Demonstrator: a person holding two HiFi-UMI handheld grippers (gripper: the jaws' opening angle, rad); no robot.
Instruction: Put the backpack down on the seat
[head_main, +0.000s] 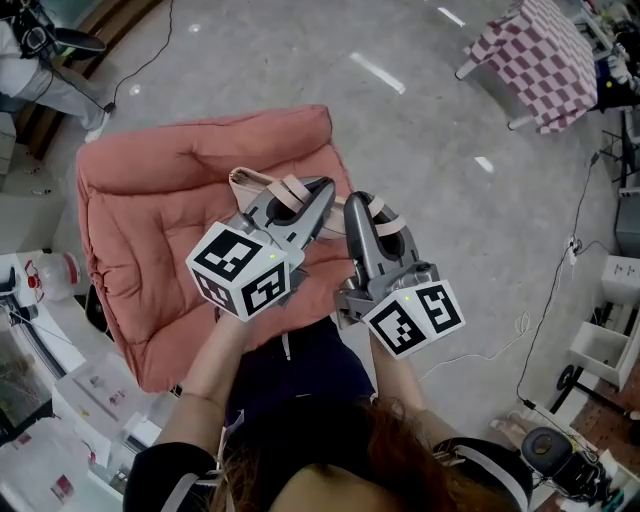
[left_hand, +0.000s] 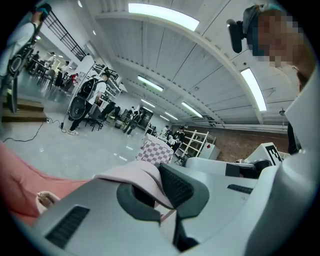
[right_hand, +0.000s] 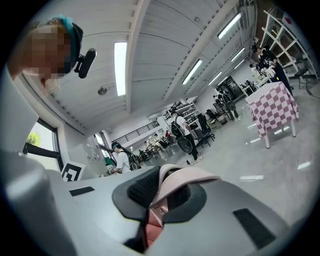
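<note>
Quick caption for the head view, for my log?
Left gripper and right gripper each shut on a pale pink backpack strap above the salmon seat cushion.

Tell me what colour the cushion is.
The cushion is salmon pink; the head view shows it best.

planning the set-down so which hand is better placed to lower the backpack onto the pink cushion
Left, probably. The left gripper, shut on a pink strap, hangs over the cushion; the right gripper, shut on the other strap, sits by its edge.
</note>
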